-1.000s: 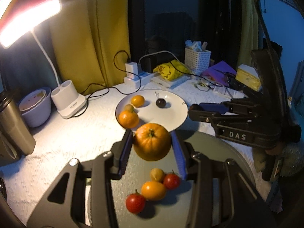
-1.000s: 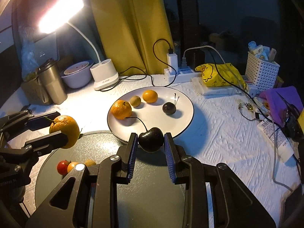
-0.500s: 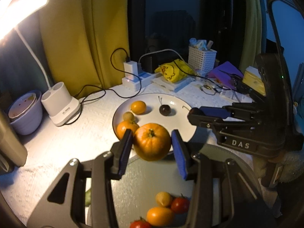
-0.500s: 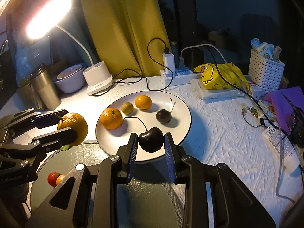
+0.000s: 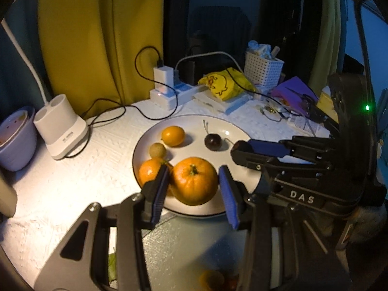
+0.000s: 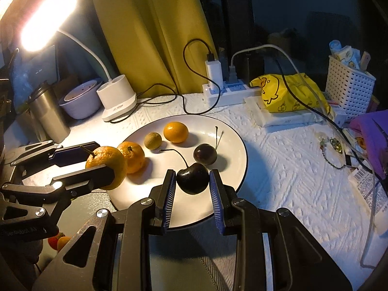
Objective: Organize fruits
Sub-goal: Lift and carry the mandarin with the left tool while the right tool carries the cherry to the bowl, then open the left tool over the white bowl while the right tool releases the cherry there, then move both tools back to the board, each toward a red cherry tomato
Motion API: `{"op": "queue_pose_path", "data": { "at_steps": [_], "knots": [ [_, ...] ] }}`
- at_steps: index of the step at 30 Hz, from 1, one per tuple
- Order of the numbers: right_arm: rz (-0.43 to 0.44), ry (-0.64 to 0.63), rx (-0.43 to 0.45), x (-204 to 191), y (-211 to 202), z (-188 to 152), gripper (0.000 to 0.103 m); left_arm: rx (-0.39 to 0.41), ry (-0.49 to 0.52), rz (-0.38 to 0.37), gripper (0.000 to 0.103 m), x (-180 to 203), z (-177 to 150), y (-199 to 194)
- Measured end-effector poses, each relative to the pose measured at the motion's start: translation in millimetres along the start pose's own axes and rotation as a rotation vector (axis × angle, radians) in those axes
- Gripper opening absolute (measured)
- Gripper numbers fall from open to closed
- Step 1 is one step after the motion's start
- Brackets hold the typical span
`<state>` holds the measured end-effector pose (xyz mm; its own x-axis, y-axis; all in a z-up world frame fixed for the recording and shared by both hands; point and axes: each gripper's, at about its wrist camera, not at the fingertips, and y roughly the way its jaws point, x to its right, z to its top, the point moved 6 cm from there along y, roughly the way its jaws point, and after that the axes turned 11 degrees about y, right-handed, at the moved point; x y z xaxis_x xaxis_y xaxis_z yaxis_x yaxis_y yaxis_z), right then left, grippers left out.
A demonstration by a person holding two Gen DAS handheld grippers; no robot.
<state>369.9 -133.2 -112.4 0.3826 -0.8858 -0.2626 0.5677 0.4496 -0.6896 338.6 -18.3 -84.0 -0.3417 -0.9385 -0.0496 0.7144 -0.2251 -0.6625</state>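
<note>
My left gripper (image 5: 194,181) is shut on a large orange (image 5: 194,180), held above the near edge of the white plate (image 5: 240,131). In the right wrist view that orange (image 6: 106,162) shows at the left between the left gripper's fingers. My right gripper (image 6: 192,184) is shut on a dark cherry (image 6: 192,178) with a long stem, over the plate (image 6: 232,145). On the plate lie a smaller orange (image 6: 132,156), a small greenish fruit (image 6: 152,140), a small round orange fruit (image 6: 175,132) and another dark cherry (image 6: 205,154).
A grey round tray (image 5: 184,247) lies under the grippers with small tomatoes (image 6: 58,241) on it. A desk lamp base (image 5: 60,126), a purple bowl (image 5: 14,140), a steel cup (image 6: 48,114), a power strip (image 6: 228,92), a yellow bag (image 6: 288,92), a white basket (image 6: 349,84) and cables ring the plate.
Both grippers have moved forward from over the grey tray to over the plate, carrying the orange and the cherry. The tomatoes have slid to the bottom of the left wrist view.
</note>
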Motion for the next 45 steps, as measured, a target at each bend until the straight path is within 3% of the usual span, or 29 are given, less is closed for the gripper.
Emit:
{"op": "queue_pose_path", "data": {
  "at_steps": [7, 13, 29, 45],
  "knots": [
    [-0.007, 0.007, -0.018, 3, 9, 0, 0.031, -0.043, -0.024, -0.023, 0.044, -1, -3, 12],
    [-0.030, 0.013, -0.012, 5, 7, 1, 0.032, -0.020, -0.022, -0.013, 0.045, -2, 1, 5],
    [-0.033, -0.017, 0.036, -19, -30, -1, 0.034, 0.051, -0.026, 0.012, 0.046, 2, 0, -47],
    [-0.035, -0.064, 0.075, -54, -72, -16, 0.034, 0.100, -0.041, 0.028, 0.046, 6, -23, -100]
  ]
}}
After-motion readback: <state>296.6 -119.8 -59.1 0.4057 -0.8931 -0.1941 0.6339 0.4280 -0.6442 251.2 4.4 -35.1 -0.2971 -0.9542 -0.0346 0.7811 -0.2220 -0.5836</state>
